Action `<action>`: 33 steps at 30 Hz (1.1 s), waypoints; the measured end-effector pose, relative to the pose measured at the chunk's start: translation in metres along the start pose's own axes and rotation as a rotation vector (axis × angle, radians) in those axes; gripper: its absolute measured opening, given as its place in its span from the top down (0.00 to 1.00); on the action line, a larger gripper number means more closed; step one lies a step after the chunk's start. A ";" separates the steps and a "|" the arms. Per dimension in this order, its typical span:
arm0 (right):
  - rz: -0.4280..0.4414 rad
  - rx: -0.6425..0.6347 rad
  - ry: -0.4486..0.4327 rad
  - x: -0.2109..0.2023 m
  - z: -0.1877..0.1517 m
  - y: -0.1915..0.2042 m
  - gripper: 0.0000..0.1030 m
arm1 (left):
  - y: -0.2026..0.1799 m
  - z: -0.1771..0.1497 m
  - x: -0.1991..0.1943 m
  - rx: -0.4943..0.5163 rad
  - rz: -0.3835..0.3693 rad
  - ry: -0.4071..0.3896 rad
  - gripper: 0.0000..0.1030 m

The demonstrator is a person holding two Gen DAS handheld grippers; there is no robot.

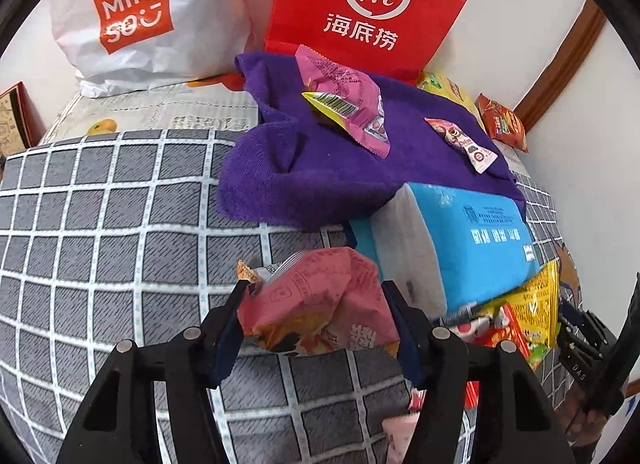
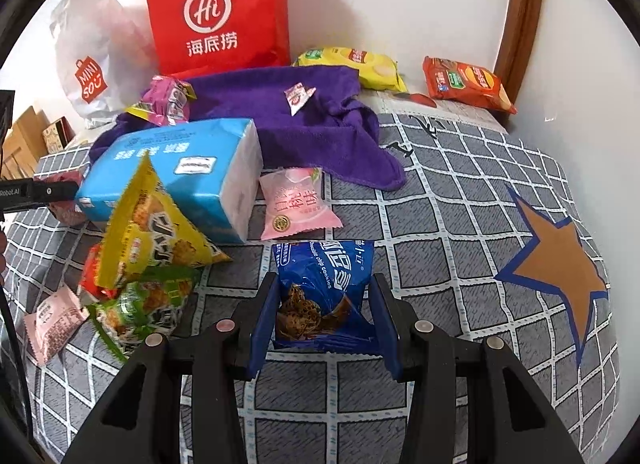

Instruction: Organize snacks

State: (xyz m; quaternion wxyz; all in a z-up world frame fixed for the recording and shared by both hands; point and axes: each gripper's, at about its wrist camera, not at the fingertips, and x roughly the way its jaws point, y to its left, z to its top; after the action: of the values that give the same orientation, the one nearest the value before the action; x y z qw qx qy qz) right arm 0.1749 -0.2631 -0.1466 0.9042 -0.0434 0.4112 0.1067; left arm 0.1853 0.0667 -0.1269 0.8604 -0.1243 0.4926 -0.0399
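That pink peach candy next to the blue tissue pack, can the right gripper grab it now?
Probably not yet. The right gripper is shut on a blue cookie packet. The pink peach candy lies uncovered just beyond it.

Probably a home bedroom: checked bedsheet (image 2: 460, 200), shopping bags (image 2: 218, 12) against wall.

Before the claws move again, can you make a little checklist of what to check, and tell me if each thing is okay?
1. Left claw has the pink snack bag between its fingers, squeezed from both sides: ok.
2. Right claw is closed on the blue cookie packet: ok.
3. Blue tissue pack sits right beside the pink bag, so it could get bumped: not ok.
4. Snacks are all tidy: not ok, a pile of packets is still loose on the checked cover.
5. Red paper bag is open on top: cannot tell.
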 end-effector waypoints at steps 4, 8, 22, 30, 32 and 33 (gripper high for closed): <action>0.007 -0.005 -0.021 -0.012 -0.002 0.004 0.56 | 0.000 -0.009 -0.012 -0.007 -0.010 -0.009 0.41; 0.017 -0.018 -0.036 -0.024 -0.003 0.011 0.56 | -0.001 -0.017 -0.027 -0.006 -0.006 -0.025 0.41; 0.042 -0.023 -0.080 -0.061 0.012 0.033 0.56 | -0.015 -0.034 -0.068 0.000 -0.025 -0.070 0.41; 0.048 -0.035 -0.109 -0.079 0.025 0.042 0.56 | -0.028 -0.029 -0.087 0.025 -0.036 -0.098 0.41; 0.053 -0.035 -0.117 -0.082 0.028 0.043 0.56 | -0.031 -0.026 -0.091 0.028 -0.040 -0.102 0.41; 0.054 -0.035 -0.120 -0.083 0.030 0.044 0.56 | -0.032 -0.025 -0.092 0.029 -0.043 -0.102 0.41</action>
State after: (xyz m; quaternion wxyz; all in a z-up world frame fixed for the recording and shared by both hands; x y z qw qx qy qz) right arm 0.1336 -0.2283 -0.0636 0.9232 -0.0416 0.3552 0.1407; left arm 0.1188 0.0492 -0.0536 0.8851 -0.1241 0.4447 -0.0589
